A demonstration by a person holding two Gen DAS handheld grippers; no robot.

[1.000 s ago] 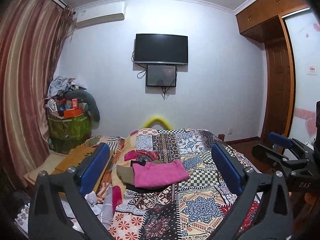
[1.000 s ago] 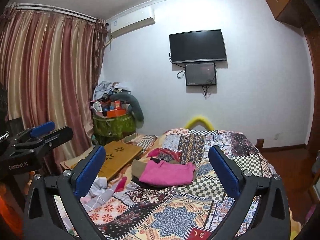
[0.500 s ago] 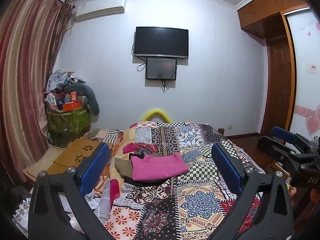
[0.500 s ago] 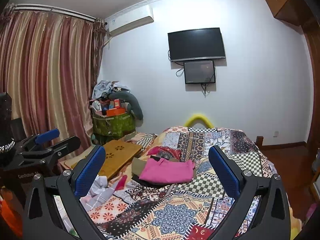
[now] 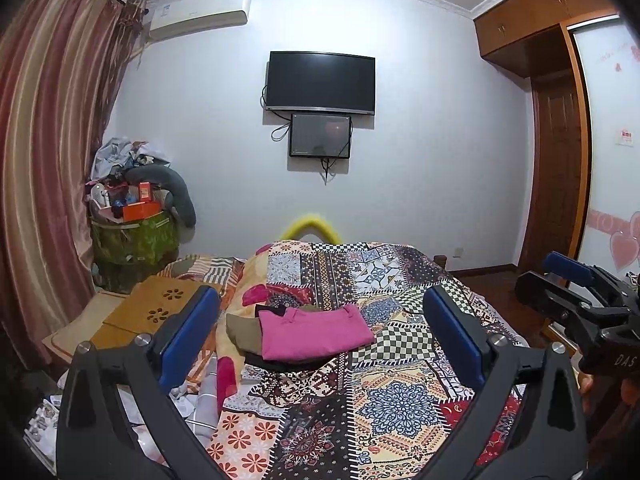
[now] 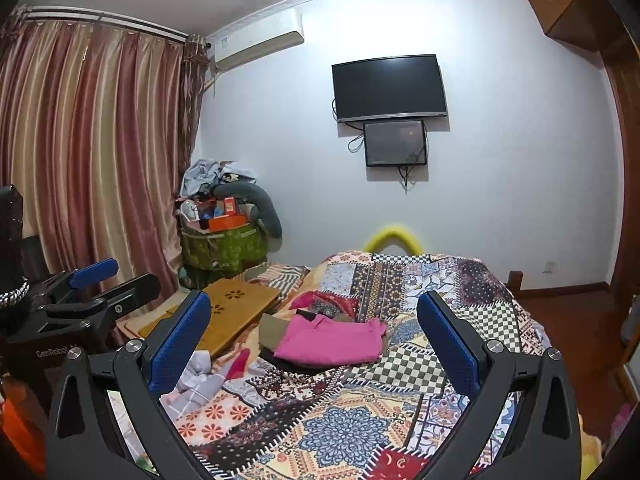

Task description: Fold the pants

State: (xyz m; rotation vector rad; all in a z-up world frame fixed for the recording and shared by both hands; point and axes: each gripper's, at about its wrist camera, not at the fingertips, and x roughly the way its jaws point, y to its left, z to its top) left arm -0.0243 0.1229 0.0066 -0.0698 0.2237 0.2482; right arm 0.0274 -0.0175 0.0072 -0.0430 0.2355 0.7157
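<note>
A bed point(image 5: 400, 404) under a patchwork quilt point(image 6: 344, 428) carries 1 pile of folded clothes point(image 5: 312, 336), pink on top.

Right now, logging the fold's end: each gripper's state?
Left gripper: open, holding nothing.
Right gripper: open, holding nothing.

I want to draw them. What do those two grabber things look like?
The left gripper and the right gripper look alike: black angular frames with silver screws, and two long fingers padded in bumpy blue. From the side, the left one shows white lettering reading "GenRobot", and the right one shows "DAS".
</note>
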